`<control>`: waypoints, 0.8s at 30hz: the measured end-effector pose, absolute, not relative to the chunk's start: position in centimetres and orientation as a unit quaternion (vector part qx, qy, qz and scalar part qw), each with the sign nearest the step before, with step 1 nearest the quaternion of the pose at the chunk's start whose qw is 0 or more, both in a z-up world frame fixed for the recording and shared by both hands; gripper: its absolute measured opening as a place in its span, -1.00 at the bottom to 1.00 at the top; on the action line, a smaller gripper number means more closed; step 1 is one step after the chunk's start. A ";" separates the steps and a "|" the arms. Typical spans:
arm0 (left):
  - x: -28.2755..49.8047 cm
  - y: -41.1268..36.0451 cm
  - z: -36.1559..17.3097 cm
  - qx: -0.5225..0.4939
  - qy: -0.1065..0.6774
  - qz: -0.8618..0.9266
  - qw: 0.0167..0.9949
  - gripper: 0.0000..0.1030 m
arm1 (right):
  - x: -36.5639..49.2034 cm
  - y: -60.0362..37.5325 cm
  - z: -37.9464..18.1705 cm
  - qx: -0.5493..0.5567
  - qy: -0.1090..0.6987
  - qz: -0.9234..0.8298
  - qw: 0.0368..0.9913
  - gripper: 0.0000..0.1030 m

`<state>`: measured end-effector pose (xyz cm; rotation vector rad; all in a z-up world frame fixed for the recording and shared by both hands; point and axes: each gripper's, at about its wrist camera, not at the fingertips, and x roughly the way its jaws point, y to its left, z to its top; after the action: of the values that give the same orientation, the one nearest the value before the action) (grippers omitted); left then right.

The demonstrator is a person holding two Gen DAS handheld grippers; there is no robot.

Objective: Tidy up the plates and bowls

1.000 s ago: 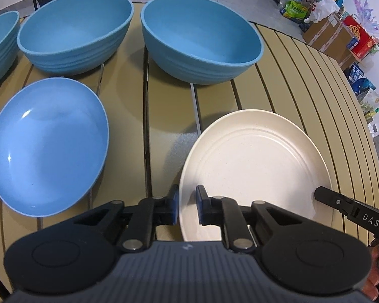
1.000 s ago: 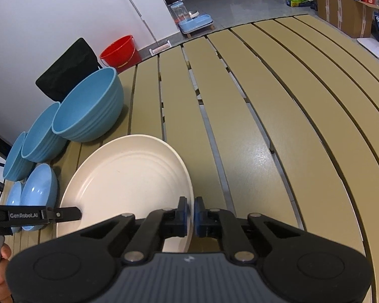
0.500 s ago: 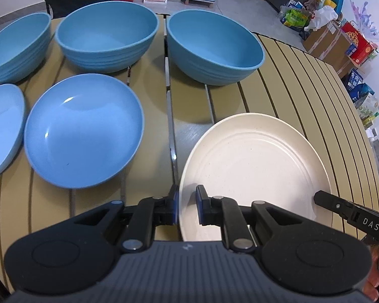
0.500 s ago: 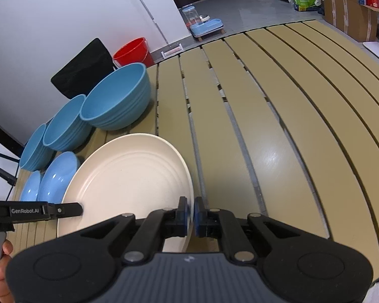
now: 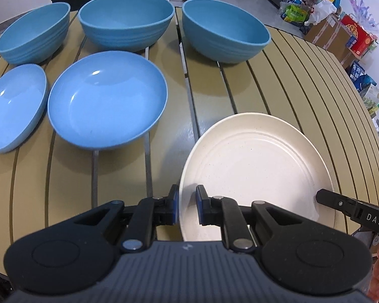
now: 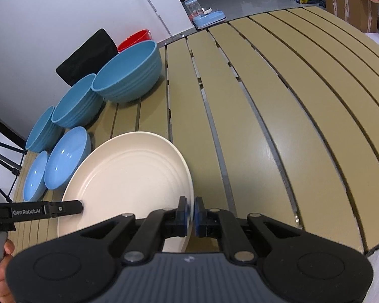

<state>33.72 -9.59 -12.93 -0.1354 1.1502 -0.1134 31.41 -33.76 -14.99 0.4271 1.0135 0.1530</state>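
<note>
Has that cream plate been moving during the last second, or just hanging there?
Yes. The cream plate, pinched by both the left gripper and right gripper, has drawn back from the nearest deep blue bowl, toward the table's near edge.

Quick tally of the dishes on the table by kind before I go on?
Deep blue bowls: 3
Shallow light-blue bowls: 2
Cream plate: 1
Total: 6

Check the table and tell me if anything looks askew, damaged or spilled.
Nothing looks spilled or broken. The only odd one is the cream plate: both tongs, left and right, pinch opposite rims. The five blue bowls sit upright in two rows on the slatted table.
</note>
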 end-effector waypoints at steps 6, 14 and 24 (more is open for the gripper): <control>32.8 -9.2 -13.4 -0.067 0.541 -0.057 0.836 -0.72 | 30.8 -33.4 -15.2 0.202 0.481 0.069 0.850 -0.90; 32.4 -9.4 -13.6 -0.063 0.537 -0.058 0.839 -0.72 | 30.7 -33.1 -15.4 0.195 0.482 0.065 0.852 -0.90; 32.6 -9.5 -13.9 -0.062 0.540 -0.059 0.838 -0.72 | 30.9 -32.9 -15.6 0.189 0.482 0.062 0.853 -0.90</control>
<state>32.64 -9.51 -13.89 -0.1322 1.1417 -0.1250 30.90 -32.92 -15.63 0.3973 1.0149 0.1299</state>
